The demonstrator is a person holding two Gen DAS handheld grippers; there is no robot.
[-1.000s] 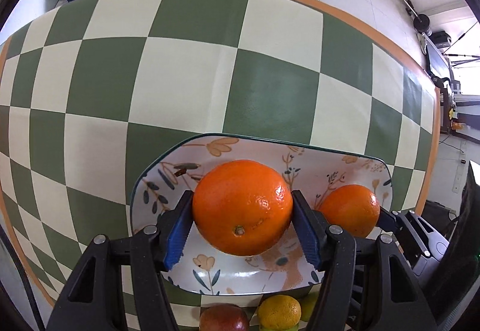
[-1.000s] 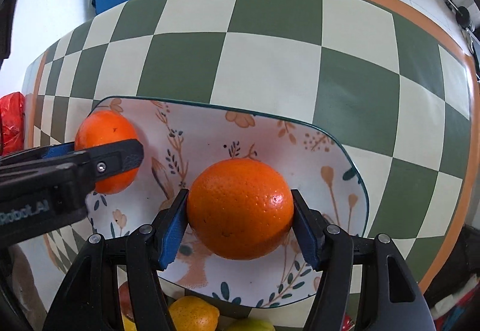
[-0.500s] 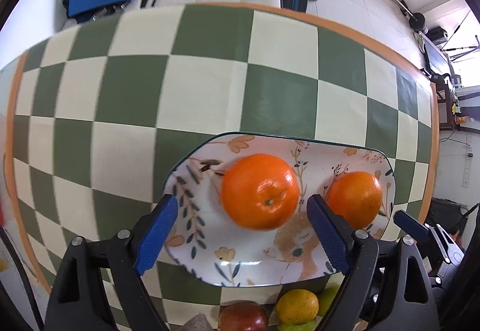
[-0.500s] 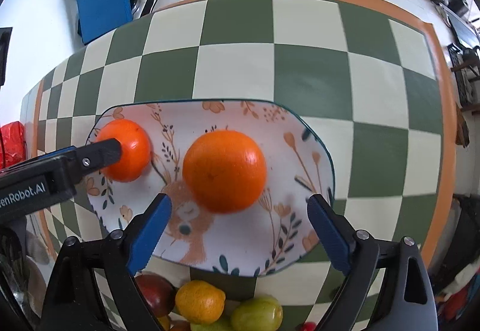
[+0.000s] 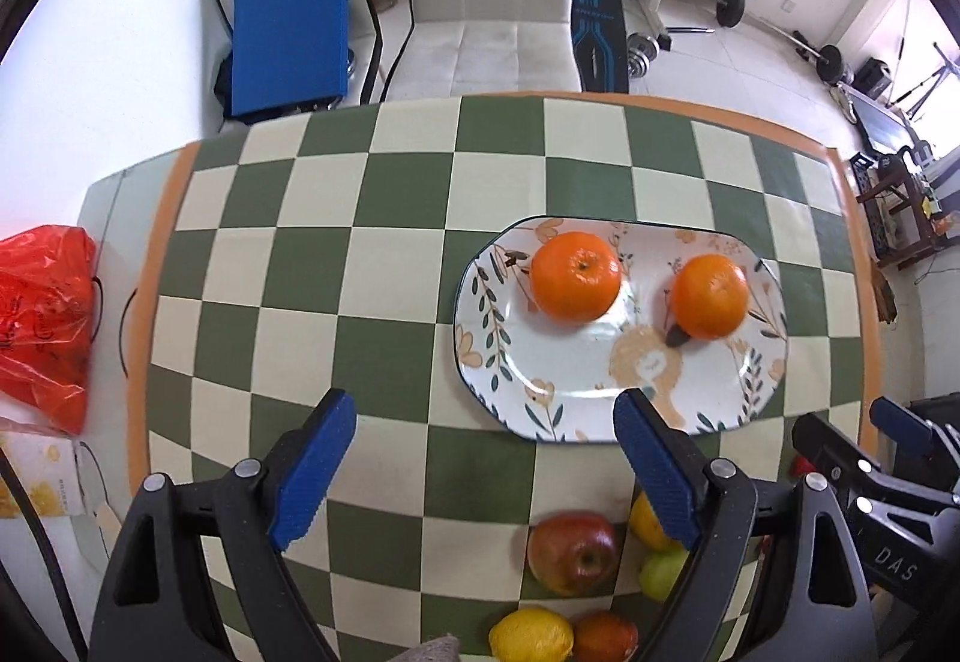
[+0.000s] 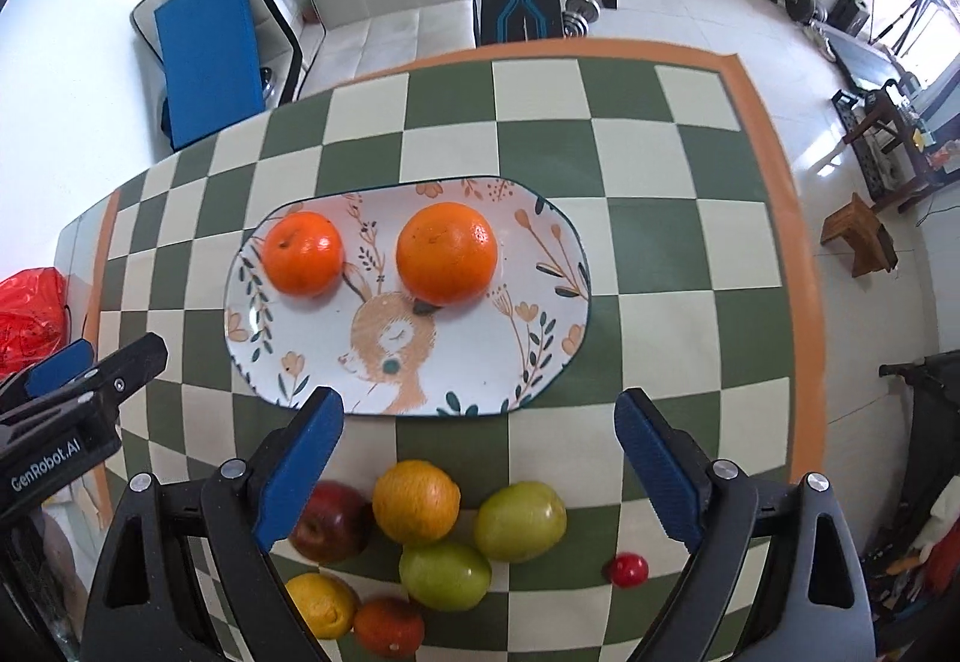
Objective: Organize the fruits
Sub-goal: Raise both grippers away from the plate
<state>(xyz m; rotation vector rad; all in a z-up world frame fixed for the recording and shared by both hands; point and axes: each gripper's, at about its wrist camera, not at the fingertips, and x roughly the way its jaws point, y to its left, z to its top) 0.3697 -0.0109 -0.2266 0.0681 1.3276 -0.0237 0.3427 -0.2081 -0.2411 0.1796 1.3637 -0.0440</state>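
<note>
Two oranges lie side by side on the floral plate point(image 5: 606, 410) point(image 6: 468, 380): a left orange point(image 5: 575, 276) point(image 6: 303, 254) and a right orange point(image 5: 709, 296) point(image 6: 447, 253). My left gripper point(image 5: 483, 458) is open, raised and pulled back toward the near-left of the plate, with nothing between its blue pads. My right gripper point(image 6: 477, 458) is open too, above the near plate edge. A pile of loose fruit sits near me: a red apple point(image 6: 330, 521), an orange-yellow citrus point(image 6: 416, 500), two green fruits point(image 6: 519, 521), a lemon point(image 6: 321, 605) and a small red fruit point(image 6: 626, 569).
The checkered green-and-cream tablecloth point(image 5: 360, 254) has an orange border. A red plastic bag point(image 5: 42, 314) lies off the table's left end. A white chair point(image 5: 486, 2) and a blue pad point(image 5: 291, 20) stand beyond the far edge. Gym gear fills the back right.
Both grippers let go of their oranges onto the plate, opened, then rose and drew back toward me. The oranges stay on the plate.
</note>
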